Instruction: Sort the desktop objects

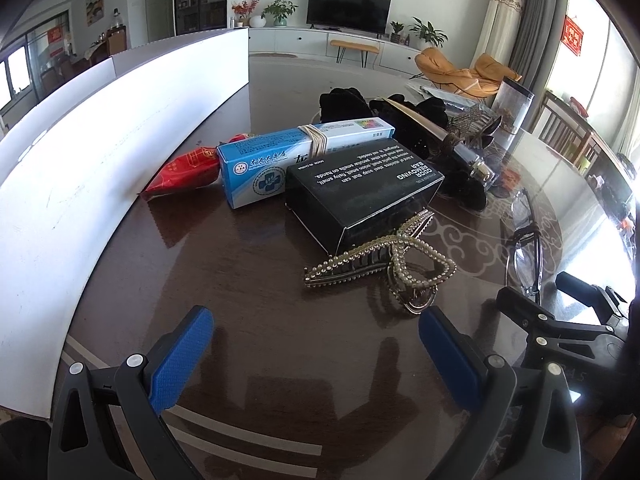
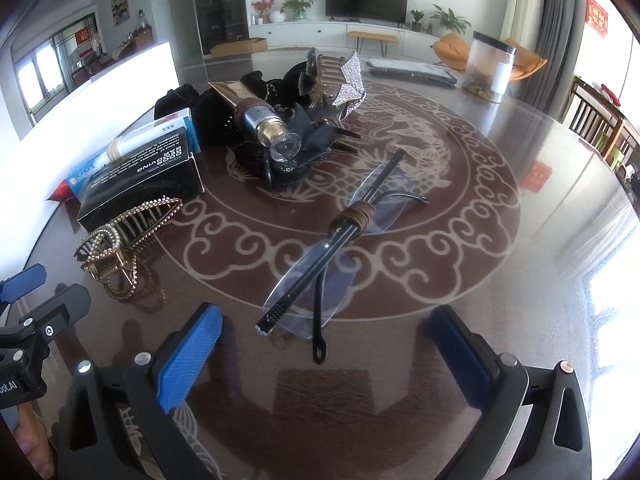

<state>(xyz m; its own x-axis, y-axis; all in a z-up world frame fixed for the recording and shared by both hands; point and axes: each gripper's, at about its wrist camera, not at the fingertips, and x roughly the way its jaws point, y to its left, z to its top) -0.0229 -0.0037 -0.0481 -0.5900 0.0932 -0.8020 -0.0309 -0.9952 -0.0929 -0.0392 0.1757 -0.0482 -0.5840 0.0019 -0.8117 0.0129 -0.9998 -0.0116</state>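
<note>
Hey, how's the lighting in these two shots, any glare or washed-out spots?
Left wrist view: the white board is blown out, and window glare whitens the table at right. Right wrist view: the window at right washes out the table edge, yet the glasses stay sharp. Both views bend straight lines near the edges.

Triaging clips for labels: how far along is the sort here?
Nothing looks sorted yet. Done: none visible; the black soap box, blue medicine box, red packet and pearl hair clip sit clustered beside the white bin. In hand: nothing; left gripper and right gripper are both open, the right facing the folded glasses. Left: everything, including the cosmetic tube.
</note>
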